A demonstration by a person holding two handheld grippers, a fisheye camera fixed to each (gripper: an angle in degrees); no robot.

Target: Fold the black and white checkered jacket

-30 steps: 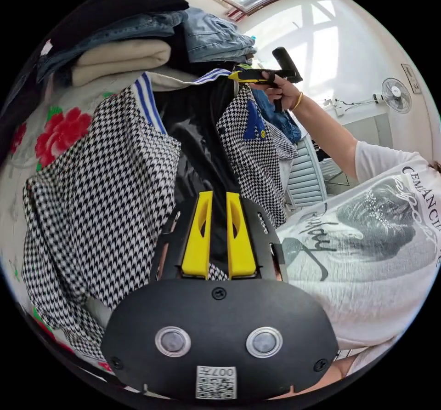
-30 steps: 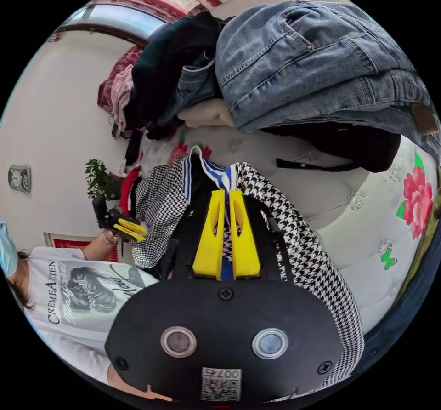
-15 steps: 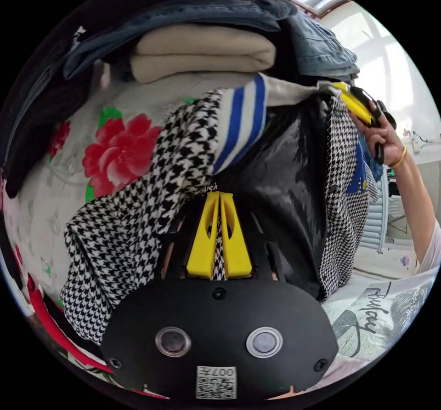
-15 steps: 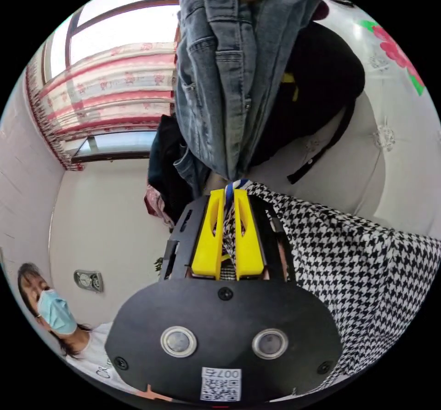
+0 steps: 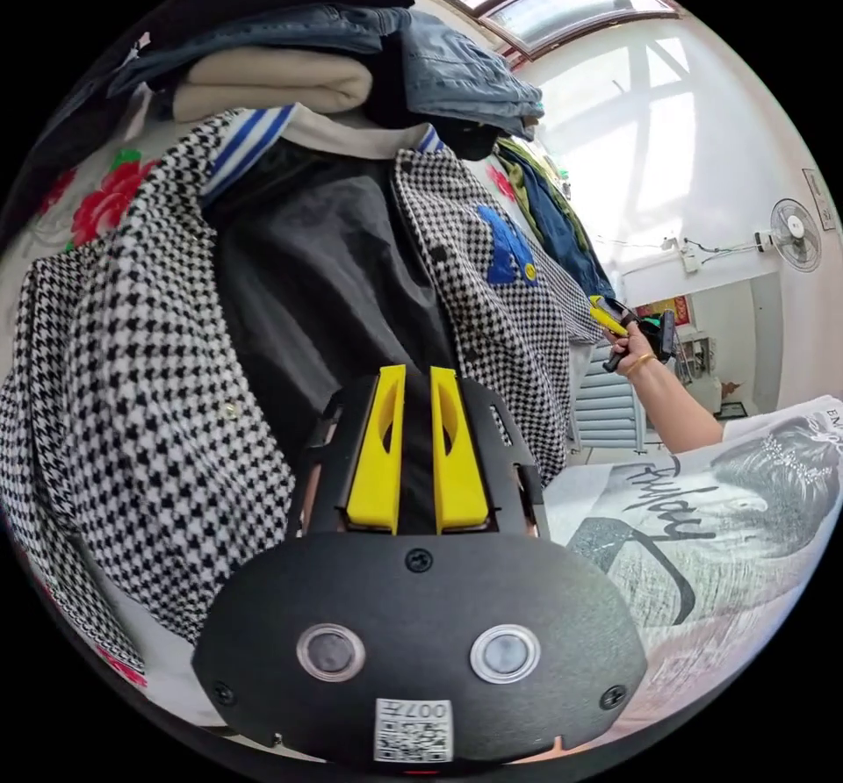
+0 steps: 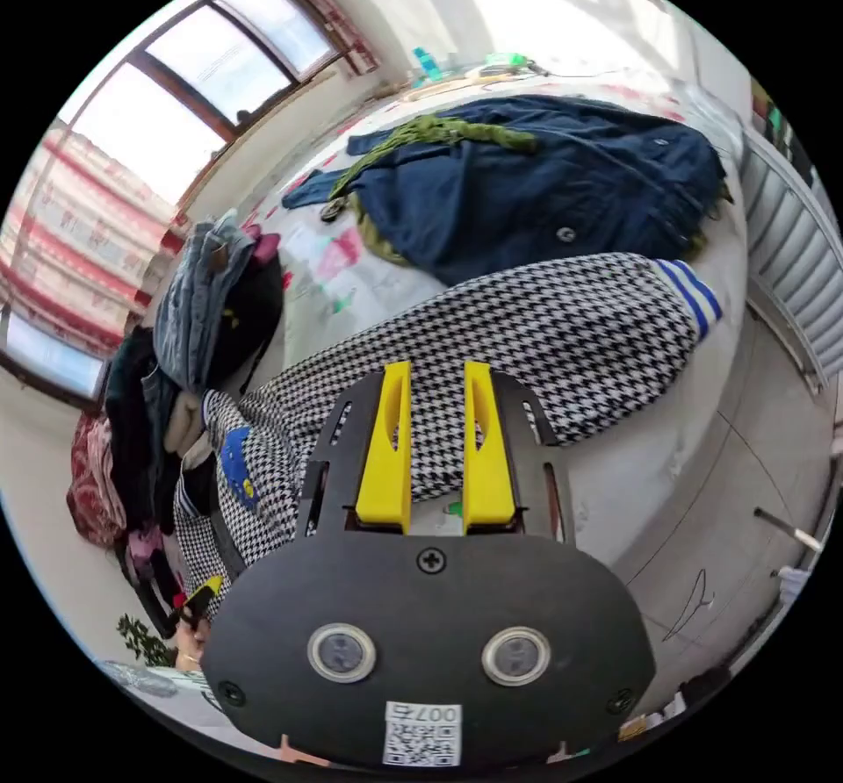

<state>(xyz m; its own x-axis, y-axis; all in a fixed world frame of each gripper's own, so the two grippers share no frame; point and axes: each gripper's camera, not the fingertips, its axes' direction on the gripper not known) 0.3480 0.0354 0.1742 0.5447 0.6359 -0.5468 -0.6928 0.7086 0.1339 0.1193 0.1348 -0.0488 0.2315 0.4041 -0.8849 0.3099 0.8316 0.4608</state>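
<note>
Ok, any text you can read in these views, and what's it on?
Nothing reads cleanly.
T-shirt: tilted cursive print, not legible.
Blue letter patch on the jacket: shape unclear.
Sticker on the left gripper and on the right gripper: too small.
Sign by the fan: too small.

Likely bedroom: clothes-strewn bed (image 6: 685,432).
</note>
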